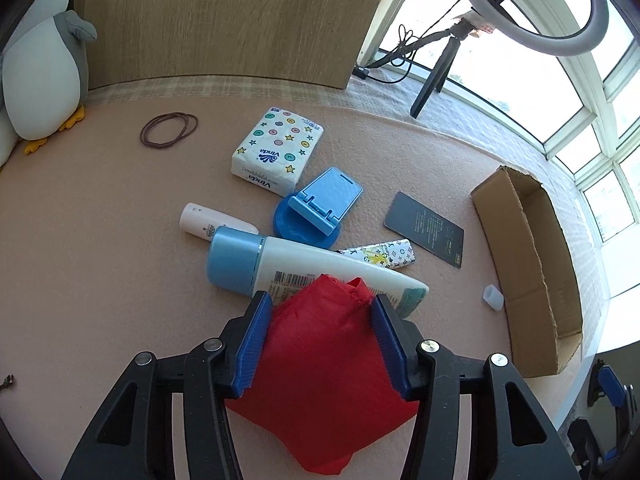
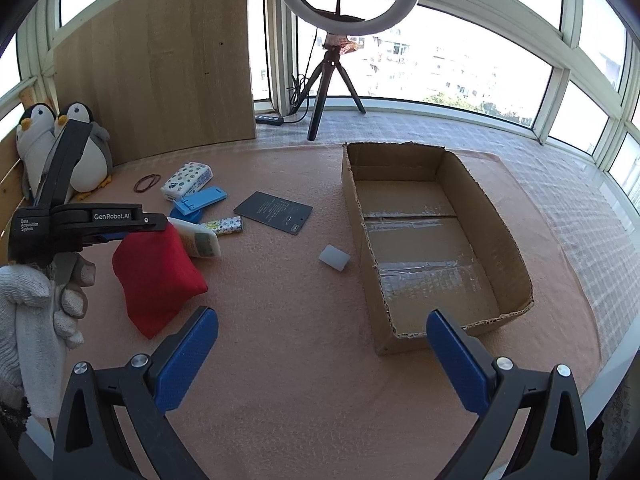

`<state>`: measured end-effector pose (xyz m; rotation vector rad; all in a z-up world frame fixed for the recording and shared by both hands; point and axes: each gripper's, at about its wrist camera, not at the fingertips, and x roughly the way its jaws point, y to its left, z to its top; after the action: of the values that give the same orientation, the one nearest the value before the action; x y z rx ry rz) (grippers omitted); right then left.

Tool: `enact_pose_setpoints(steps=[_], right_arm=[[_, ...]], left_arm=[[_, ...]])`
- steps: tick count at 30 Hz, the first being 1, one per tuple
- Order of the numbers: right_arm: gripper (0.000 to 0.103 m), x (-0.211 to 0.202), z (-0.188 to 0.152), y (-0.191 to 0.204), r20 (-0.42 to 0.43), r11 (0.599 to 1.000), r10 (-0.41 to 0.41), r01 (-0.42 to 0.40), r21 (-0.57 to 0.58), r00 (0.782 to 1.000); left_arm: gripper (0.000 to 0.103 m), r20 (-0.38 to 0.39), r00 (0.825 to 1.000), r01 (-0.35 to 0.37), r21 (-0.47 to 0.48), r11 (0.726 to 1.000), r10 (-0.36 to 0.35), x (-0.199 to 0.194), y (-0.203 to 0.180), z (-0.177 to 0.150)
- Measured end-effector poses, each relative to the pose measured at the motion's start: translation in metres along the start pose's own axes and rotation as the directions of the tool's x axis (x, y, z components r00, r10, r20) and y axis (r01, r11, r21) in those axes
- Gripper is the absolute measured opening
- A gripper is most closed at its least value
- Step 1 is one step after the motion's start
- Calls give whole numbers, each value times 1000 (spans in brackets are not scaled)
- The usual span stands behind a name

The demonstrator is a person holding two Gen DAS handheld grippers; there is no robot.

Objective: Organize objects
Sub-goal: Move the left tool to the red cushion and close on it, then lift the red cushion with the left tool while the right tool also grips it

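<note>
On mat | left gripper (image 1: 318, 308) fingers clenched on red pouch (image 1: 324, 368) | right gripper (image 2: 322, 326) released; only its view shows box (image 2: 516, 240) interior.

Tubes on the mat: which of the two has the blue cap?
The larger white tube, lying just beyond the red pouch in the left jaws. The small tube behind it is all pale, with no blue.

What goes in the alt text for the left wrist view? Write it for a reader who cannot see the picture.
The left gripper straddles a red cloth pouch on a pink mat, its blue pads against the pouch's sides. Beyond lie a blue-capped white tube, a blue phone stand and a tissue pack; an open cardboard box sits right.
</note>
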<state>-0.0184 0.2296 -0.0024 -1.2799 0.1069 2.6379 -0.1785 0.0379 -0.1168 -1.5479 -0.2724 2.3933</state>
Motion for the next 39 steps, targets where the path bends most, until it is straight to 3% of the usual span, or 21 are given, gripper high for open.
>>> enact_pose_setpoints(steps=[6, 15, 23, 27, 31, 39], right_arm=[[103, 2, 2, -1, 2, 1000, 5, -5, -2, 1000], [103, 6, 2, 1, 0, 998, 64, -64, -7, 998], [103, 15, 9, 9, -27, 976, 210, -211, -48, 977], [103, 26, 16, 17, -76, 945, 314, -319, -72, 946], [103, 45, 21, 36, -158, 918, 348, -370, -140, 924], [103, 92, 17, 57, -346, 868, 413, -479, -129, 842]], left_arm=[[54, -61, 997, 47, 26, 999, -45, 13, -10, -29], [54, -92, 990, 117, 167, 979, -103, 13, -39, -69], [64, 20, 998, 59, 115, 992, -62, -39, -20, -79], [83, 24, 998, 59, 64, 996, -61, -63, -8, -99], [83, 0, 995, 102, -8, 995, -102, -72, -2, -118], [83, -21, 987, 157, -33, 987, -158, -63, -19, -140]])
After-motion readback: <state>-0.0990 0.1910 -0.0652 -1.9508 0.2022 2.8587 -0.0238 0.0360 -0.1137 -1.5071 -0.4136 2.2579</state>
